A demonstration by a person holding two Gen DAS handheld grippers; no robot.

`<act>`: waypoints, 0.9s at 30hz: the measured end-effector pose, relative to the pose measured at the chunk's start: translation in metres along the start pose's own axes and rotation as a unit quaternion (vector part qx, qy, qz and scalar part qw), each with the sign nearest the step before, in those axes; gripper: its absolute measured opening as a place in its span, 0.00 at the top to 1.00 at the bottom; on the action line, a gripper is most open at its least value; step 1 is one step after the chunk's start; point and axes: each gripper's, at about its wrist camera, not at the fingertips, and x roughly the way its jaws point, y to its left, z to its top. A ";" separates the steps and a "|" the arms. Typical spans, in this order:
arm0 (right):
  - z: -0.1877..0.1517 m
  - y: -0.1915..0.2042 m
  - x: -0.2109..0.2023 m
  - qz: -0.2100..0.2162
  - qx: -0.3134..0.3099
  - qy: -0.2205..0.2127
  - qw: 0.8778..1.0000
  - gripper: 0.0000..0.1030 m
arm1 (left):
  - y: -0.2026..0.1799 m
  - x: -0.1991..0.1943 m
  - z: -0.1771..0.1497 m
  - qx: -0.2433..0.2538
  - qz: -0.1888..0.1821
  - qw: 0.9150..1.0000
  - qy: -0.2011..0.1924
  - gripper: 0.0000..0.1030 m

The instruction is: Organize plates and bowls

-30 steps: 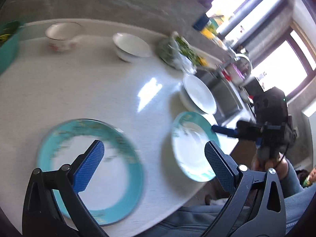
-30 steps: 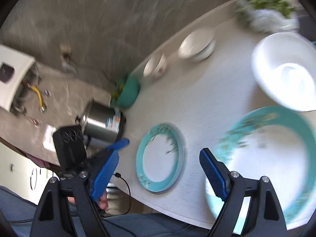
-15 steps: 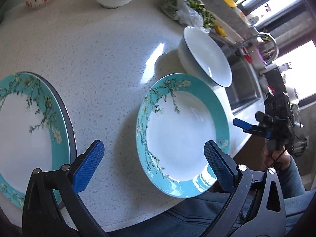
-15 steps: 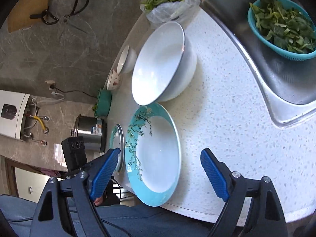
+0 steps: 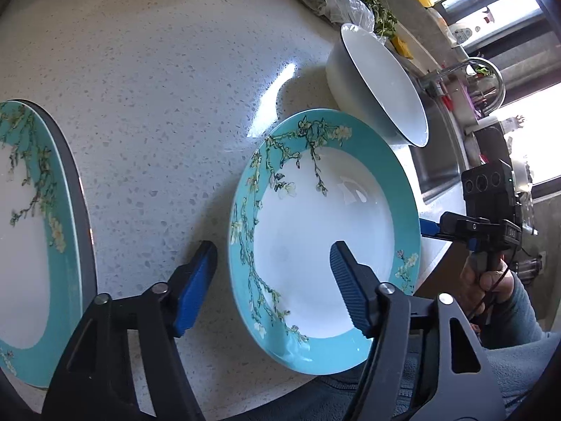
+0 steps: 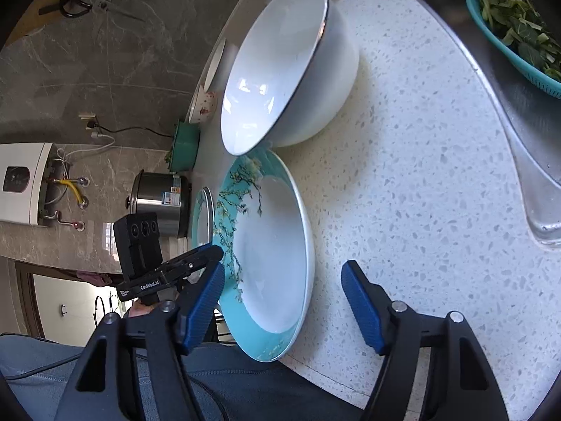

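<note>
Straddling the near-left rim of the teal blossom-pattern plate point(image 5: 326, 242), the left gripper point(image 5: 271, 266) has one blue pad over the speckled white countertop point(image 5: 157, 87) just outside the rim and the other above the plate's white well. Its jaws have just been closing and now stand at a middling gap, with the rim between them but neither pad visibly pressing on it. From the opposite side, the right gripper point(image 6: 282, 289) brackets the same plate's far rim; its jaws have likewise just been closing, half-open, the rim between them and no contact evident.

Findings on position: the plate lies flat at the counter's near edge, directly between the two grippers, each about equally close. A large white bowl point(image 5: 382, 80) sits just behind it, its lip seeming to overhang the plate's back rim. A second teal plate point(image 5: 35, 231) lies to the left, apart.

Assessment: the next lift depends on each gripper biting the rim at opposite points, then clearing the bowl's lip.
</note>
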 end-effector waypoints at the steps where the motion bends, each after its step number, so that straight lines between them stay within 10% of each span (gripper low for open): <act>1: 0.000 -0.001 0.002 -0.001 0.000 0.003 1.000 0.34 | 0.000 0.001 0.001 0.001 -0.003 1.000 -0.001 0.44; 7: -0.001 -0.006 0.005 -0.003 0.002 0.009 1.000 0.36 | 0.007 0.003 0.001 -0.006 -0.014 1.000 0.004 0.64; 17: 0.000 0.002 0.012 -0.015 -0.007 0.034 0.999 0.42 | 0.011 -0.001 -0.005 -0.001 -0.032 0.999 0.018 0.68; 27: -0.003 -0.012 0.020 -0.039 0.027 0.057 0.997 0.87 | 0.013 0.001 0.000 0.003 -0.010 1.000 0.018 0.88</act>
